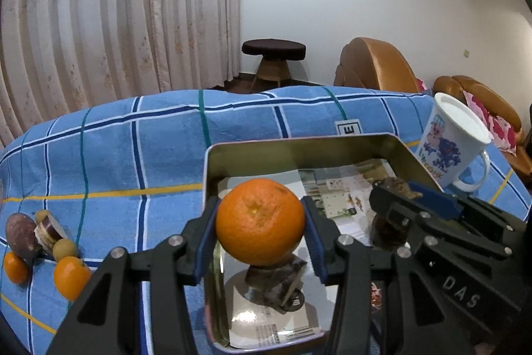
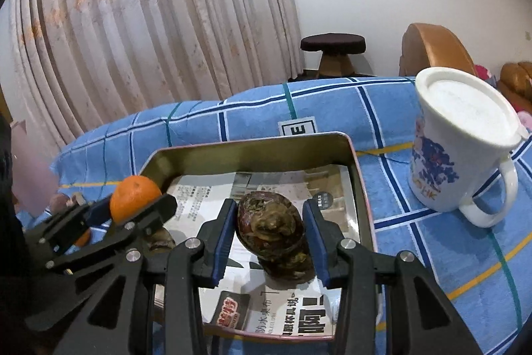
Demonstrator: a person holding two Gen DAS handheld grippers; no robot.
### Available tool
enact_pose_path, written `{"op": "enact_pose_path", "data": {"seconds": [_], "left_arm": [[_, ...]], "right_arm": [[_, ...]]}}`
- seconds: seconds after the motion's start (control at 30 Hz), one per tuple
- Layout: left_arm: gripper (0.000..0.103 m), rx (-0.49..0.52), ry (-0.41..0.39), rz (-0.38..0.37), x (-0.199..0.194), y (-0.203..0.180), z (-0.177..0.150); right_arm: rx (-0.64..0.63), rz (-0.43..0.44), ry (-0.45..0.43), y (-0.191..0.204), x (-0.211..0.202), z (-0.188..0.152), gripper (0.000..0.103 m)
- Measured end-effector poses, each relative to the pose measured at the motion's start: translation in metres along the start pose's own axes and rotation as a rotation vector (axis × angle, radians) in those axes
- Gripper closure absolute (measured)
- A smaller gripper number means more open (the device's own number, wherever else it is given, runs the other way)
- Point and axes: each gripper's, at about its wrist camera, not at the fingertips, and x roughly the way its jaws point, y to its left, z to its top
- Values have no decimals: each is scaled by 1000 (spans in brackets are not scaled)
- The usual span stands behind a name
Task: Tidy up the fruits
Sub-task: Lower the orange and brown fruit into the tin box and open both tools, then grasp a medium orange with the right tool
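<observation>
My left gripper [image 1: 260, 230] is shut on an orange [image 1: 260, 221] and holds it over the near left part of a metal tray [image 1: 299, 143]. My right gripper [image 2: 270, 233] stands around a brown wrinkled fruit [image 2: 272, 230] that rests on the tray [image 2: 252, 146]; its pads touch or nearly touch the fruit. In the right wrist view the left gripper [image 2: 133, 205] shows at the left with the orange [image 2: 134, 197]. In the left wrist view the right gripper [image 1: 404, 193] shows at the right with the brown fruit [image 1: 394, 187].
Several fruits lie on the blue checked cloth at the left: a purple passion fruit [image 1: 20, 235], a cut half [image 1: 50, 227], a longan [image 1: 65, 248] and small oranges [image 1: 71, 276]. A white lidded mug [image 2: 462, 142] stands right of the tray. A sofa [image 1: 375, 65] and stool [image 1: 273, 50] are behind.
</observation>
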Motion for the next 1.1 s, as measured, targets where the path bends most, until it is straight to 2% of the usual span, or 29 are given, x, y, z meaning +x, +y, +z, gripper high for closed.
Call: {"op": "enact_pose_path", "data": {"seconds": [0.1,0.23,0.4,0.47,0.53,0.67,0.8,0.9,1.1], "left_arm": [[48,-3,-19,3,-6,-1,2],[25,-37,-64,58,-18,4,5],[10,-105,-69,49,-27,18,9],[0,-109,-87,42,-34,21,9],[0,-100,-117,48,-45,24,8],[0,-86,-146,77,-58,34,7],[0,-76,-181,156,-66,55,-4],[0,-86,-169,212,-65,79,-12],[0,-148,-170,253,-69,118,-23]], "right_arm": [[60,48,-4,-7,-3,1,57],[111,89,-43,-14,-11,3,51],[168,138,-76,-20,-17,3,39],[173,128,-108,-19,-22,3,33],[158,91,-146,-16,-27,2,28],[109,48,-205,-7,-35,1,28],[52,3,-249,6,-40,-4,28],[7,-37,-274,16,-43,-6,28],[-34,-125,-345,36,-55,-11,28]]}}
